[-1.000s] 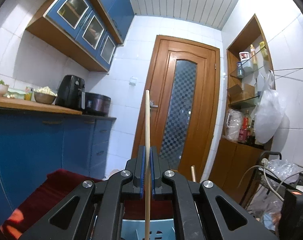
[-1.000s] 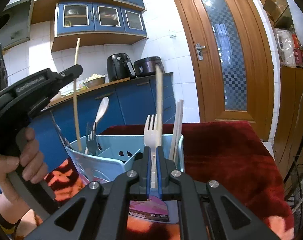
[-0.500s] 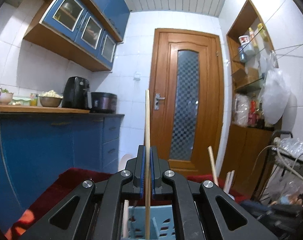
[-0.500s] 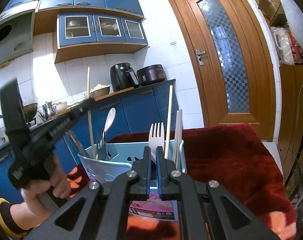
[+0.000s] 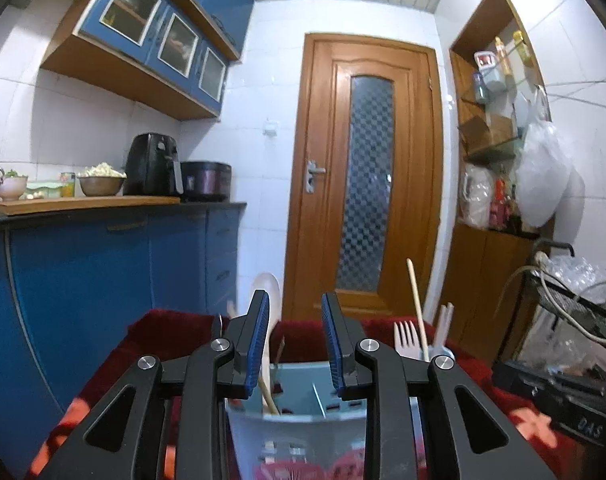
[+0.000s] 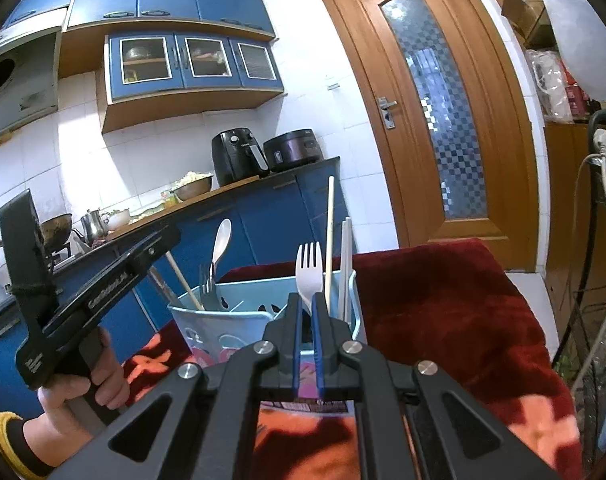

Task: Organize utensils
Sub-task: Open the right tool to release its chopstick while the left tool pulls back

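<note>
Red cloth (image 6: 443,292) bears pale-blue, seemingly divided caddy (image 6: 195,320) of utensils

pale blue utensil caddy (image 6: 239,320) with pink print, lower centre; white fork (image 6: 309,268); dark red cloth (image 6: 443,300) with orange flowers; blue cabinets (image 5: 83,264) at left; brown door (image 5: 369,176) with checkered glass; black grippers with blue pads (image 5: 261,334).

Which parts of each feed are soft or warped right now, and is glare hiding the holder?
Left wrist view: the utensil holder close under the open left gripper is blurred, and the door bows from fisheye. Right wrist view: the holder, white fork and right gripper look sharp; a bright patch washes the wall tiles, but no glare covers the holder.
</note>
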Motion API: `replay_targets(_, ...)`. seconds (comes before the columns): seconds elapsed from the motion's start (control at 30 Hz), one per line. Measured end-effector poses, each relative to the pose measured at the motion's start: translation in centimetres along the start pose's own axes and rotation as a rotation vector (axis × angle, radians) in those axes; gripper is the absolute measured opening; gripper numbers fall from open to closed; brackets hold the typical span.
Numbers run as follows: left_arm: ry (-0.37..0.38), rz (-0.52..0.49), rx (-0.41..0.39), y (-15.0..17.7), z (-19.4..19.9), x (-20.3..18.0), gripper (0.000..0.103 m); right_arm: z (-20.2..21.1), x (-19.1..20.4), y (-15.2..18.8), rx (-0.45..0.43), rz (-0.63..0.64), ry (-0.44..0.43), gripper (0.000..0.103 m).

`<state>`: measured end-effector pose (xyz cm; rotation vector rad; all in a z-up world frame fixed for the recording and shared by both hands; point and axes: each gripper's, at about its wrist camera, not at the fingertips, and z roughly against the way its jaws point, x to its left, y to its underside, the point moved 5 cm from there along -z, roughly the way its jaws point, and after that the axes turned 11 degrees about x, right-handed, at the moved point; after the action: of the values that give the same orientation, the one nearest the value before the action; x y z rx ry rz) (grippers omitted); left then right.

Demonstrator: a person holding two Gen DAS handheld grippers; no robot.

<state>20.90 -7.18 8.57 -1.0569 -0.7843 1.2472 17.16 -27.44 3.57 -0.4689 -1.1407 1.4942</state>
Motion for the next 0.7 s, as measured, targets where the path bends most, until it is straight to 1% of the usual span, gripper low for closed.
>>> replay_targets(0.07, 0.007, -0.012, 0.038, 0.3, 0.5, -0.1, 0.027, 0.5, 0.3, 0.1, 0.017, -0.008, 0.005, 0.015)
replay_targets(0.1, 0.014, -0.019, 0.064, 0.5, 0.8, -0.2, 0.027, 0.7, 0.5, 0.3, 0.03, -0.016, 0.006, 0.017)
replay_targets(0.27, 0.045, -0.04, 0.156, 1.8, 2.4, -0.4, 0.027, 1.3, 1.2, 1.1, 0.093, -0.046, 0.0, 0.019)
replay_targets(0.37, 0.057, -0.039, 0.232, 3.1, 3.1, -0.3, 0.027, 1.6, 1.7, 2.0, 0.133, -0.056, 0.0, 0.02)
replay_targets(0.47, 0.054, -0.035, 0.292, 4.4, 3.8, 0.1, 0.027, 1.8, 2.3, 3.0, 0.177, -0.061, 0.015, 0.022)
replay_targets(0.7, 0.002, -0.037, 0.425, 6.8, 4.8, 1.8, 0.028, 2.2, 2.8, 4.9, 0.249, -0.103, 0.032, 0.027)
